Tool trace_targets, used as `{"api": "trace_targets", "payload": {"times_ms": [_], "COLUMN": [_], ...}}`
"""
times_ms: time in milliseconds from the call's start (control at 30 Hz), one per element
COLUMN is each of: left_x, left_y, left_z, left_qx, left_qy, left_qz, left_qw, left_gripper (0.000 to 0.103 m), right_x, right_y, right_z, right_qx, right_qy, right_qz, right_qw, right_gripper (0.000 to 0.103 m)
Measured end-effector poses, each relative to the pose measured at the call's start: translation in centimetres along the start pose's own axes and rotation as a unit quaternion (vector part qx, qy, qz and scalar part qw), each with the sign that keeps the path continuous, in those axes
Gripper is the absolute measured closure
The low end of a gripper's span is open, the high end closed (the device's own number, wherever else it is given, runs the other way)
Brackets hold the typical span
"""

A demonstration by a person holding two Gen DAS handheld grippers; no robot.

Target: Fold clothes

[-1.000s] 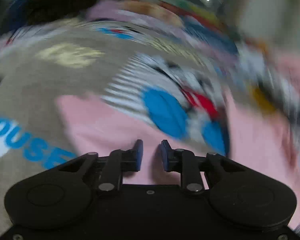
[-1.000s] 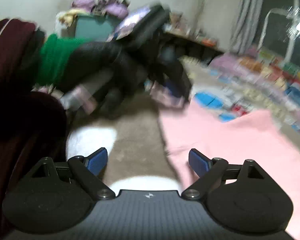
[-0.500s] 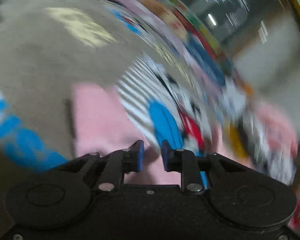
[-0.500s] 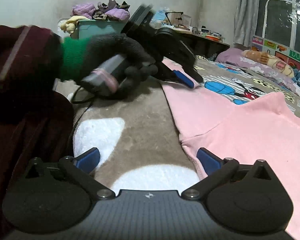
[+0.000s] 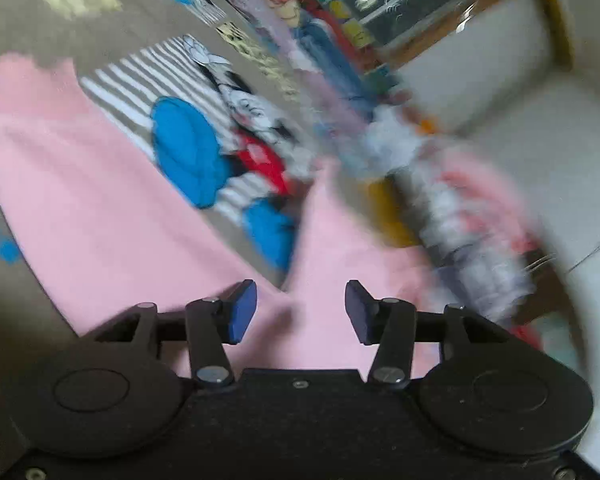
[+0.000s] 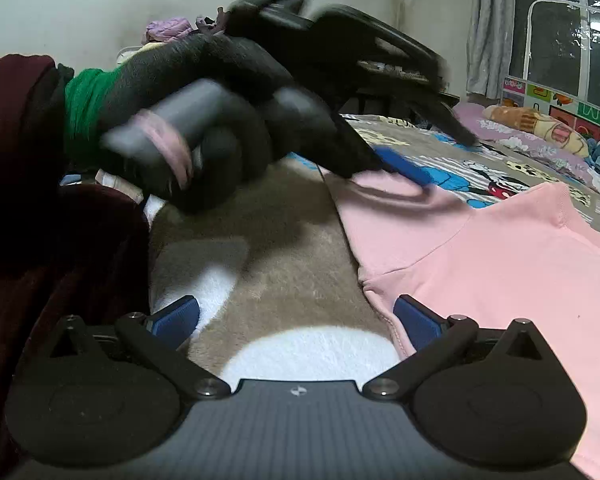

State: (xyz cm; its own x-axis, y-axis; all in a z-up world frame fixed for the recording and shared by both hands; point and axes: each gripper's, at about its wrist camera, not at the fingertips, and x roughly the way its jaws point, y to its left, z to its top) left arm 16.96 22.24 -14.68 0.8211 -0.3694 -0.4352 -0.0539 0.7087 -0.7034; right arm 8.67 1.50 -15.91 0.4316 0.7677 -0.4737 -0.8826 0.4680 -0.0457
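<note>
On blanket (image 6: 284, 240): 1 pink shirt (image 6: 520, 272), 2 grippers.

Dim indoor light, strong motion blur on the left view's right side, fisheye bending at edges.

The left gripper (image 5: 296, 312) has just opened its jaws above the pink shirt (image 5: 100, 208), with no cloth between them. The right gripper (image 6: 296, 320) has spread wider too. In the right view, the gloved left hand (image 6: 204, 136) has swung nearer.
</note>
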Motion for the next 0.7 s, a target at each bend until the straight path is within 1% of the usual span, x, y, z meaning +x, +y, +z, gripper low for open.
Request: {"api": "trace_targets", "payload": {"times_ms": [33,67,100,133,167,200,233,267,333,400,467,533,567,633,700], "left_x": [0.2,-0.3,-0.9,-1.5,-2.0,-2.5,-3.0,-3.6,-4.1,-3.7,-3.3,-2.6,-2.2,-1.6,-1.1], "left_y": [0.3,0.4,0.5,-0.2,-1.0,-1.7,-2.3,-3.0,-3.9,-4.5,-5.2,-6.7,-7.6,-9.3,-11.2], "left_z": [-0.1,0.0,0.3,0.2,0.0,-0.4,-1.0,-1.9,-3.6,-5.2,-6.5,-8.0,-8.5,-9.8,-11.4], "left_qx": [-0.002,-0.020,-0.042,-0.039,-0.028,-0.018,-0.009,0.003,0.022,0.033,0.050,0.074,0.084,0.114,0.164], "left_qy": [-0.021,-0.040,-0.059,-0.072,-0.075,-0.073,-0.072,-0.069,-0.061,-0.047,-0.025,0.001,0.009,0.021,0.029], "left_qz": [0.028,0.033,0.032,0.031,0.025,0.020,0.014,0.014,0.019,0.025,0.025,0.013,0.009,0.001,0.016], "left_qw": [0.9994,0.9984,0.9968,0.9961,0.9965,0.9970,0.9973,0.9975,0.9977,0.9981,0.9982,0.9971,0.9964,0.9933,0.9858], "left_gripper": [0.069,0.069,0.067,0.060,0.055,0.048,0.044,0.043,0.043,0.041,0.040,0.034,0.033,0.023,0.022], "right_x": [0.0,0.0,-0.1,-0.3,-0.7,-1.4,-2.5,-3.7,-6.5,-9.5,-12.5,-15.0,-16.3,-18.3,-20.1], "right_y": [0.0,0.0,0.0,0.1,0.2,0.0,-0.3,-0.7,-2.1,-4.3,-6.7,-9.5,-10.9,-13.4,-15.8], "right_z": [0.1,0.3,0.6,0.9,1.2,1.3,1.3,1.2,0.7,-0.1,-1.0,-2.2,-2.7,-4.0,-5.2], "right_qx": [0.001,0.002,0.002,0.004,0.008,0.018,0.035,0.054,0.095,0.145,0.196,0.251,0.279,0.333,0.381], "right_qy": [0.003,0.007,0.013,0.020,0.023,0.019,0.010,0.001,-0.019,-0.039,-0.058,-0.078,-0.088,-0.111,-0.133], "right_qz": [0.001,0.001,0.000,-0.001,-0.002,-0.001,0.001,0.003,-0.005,-0.032,-0.064,-0.104,-0.123,-0.153,-0.175], "right_qw": [1.000,1.000,1.000,1.000,1.000,1.000,0.999,0.999,0.995,0.988,0.977,0.959,0.948,0.924,0.898], "right_gripper": [0.000,0.000,0.000,0.000,0.001,0.006,0.007,0.010,0.010,0.011,0.011,0.012,0.015,0.021,0.022]}}
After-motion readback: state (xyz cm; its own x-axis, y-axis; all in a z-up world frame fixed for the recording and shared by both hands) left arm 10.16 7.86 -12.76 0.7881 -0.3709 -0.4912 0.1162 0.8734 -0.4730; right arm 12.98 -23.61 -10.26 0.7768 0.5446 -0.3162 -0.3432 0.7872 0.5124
